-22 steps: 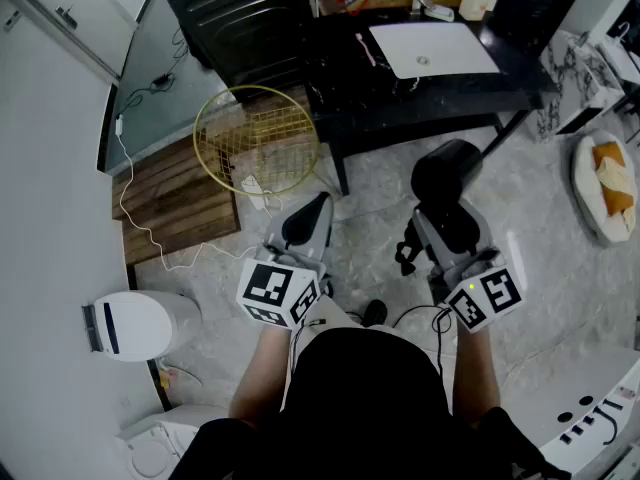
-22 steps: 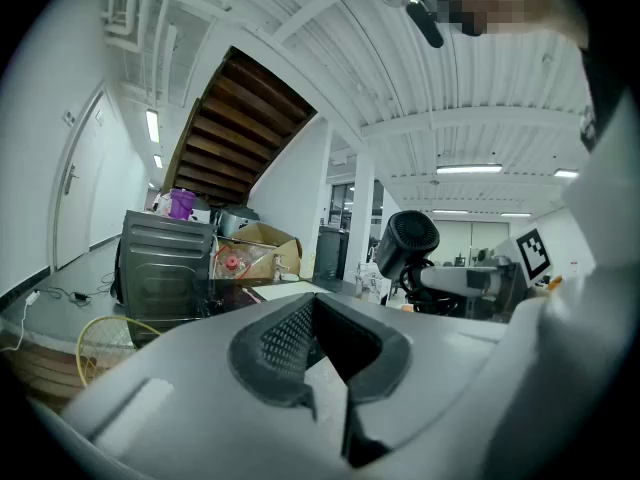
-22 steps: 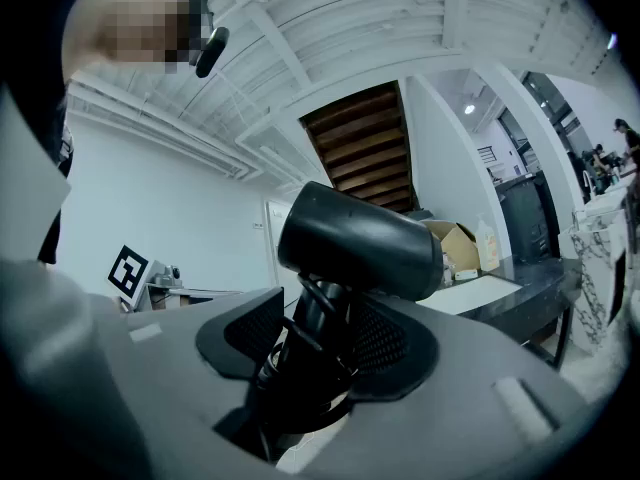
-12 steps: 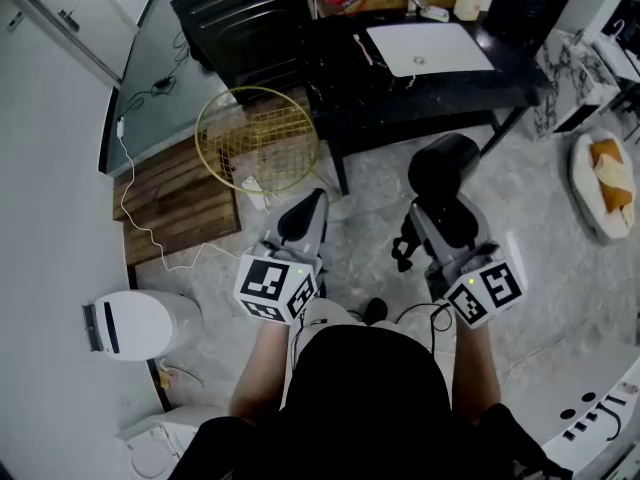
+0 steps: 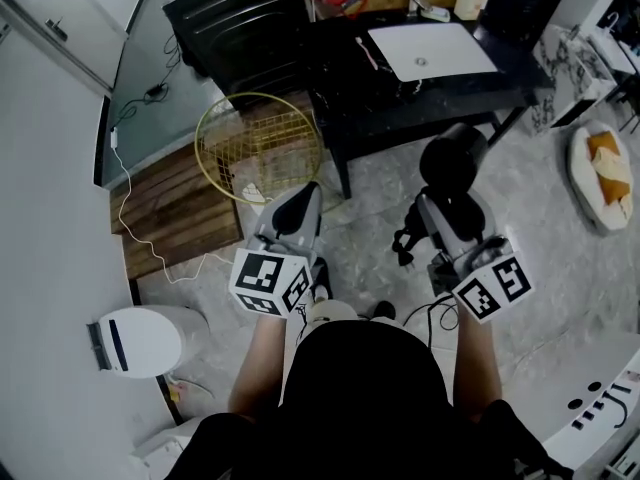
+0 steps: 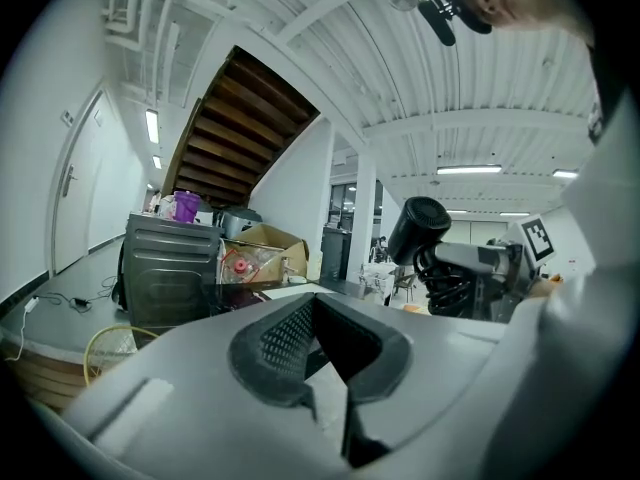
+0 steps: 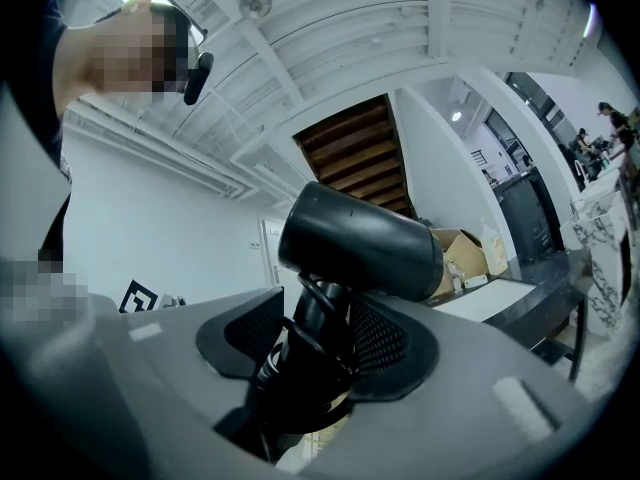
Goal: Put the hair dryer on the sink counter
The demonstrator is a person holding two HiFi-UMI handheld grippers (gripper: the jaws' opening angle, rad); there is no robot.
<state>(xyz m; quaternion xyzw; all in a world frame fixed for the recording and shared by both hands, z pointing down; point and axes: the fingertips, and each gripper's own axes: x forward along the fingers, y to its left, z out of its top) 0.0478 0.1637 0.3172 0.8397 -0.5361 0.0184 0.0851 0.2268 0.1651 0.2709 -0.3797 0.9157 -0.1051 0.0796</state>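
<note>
The black hair dryer (image 5: 452, 160) stands head-up in my right gripper (image 5: 447, 208), which is shut on its handle with the coiled cord bunched beside it. In the right gripper view the dryer's barrel (image 7: 360, 238) sits above the two pads, and the handle fills the gap of the right gripper (image 7: 315, 338). My left gripper (image 5: 298, 200) is held level beside it, over the floor, shut with nothing in it. In the left gripper view the pads of the left gripper (image 6: 313, 308) meet, and the hair dryer (image 6: 418, 230) shows off to the right.
A gold wire basket (image 5: 258, 146) stands ahead on the floor by a wooden pallet (image 5: 180, 203). Behind are a black table (image 5: 400, 88) with a white laptop (image 5: 432, 50) and a black cabinet (image 5: 235, 18). A white bin (image 5: 140, 340) sits left, a white counter (image 5: 600, 408) at bottom right.
The right gripper with the hair dryer has shifted slightly forward and to the right. The left gripper has edged a little to the left. Neither grip has changed.
</note>
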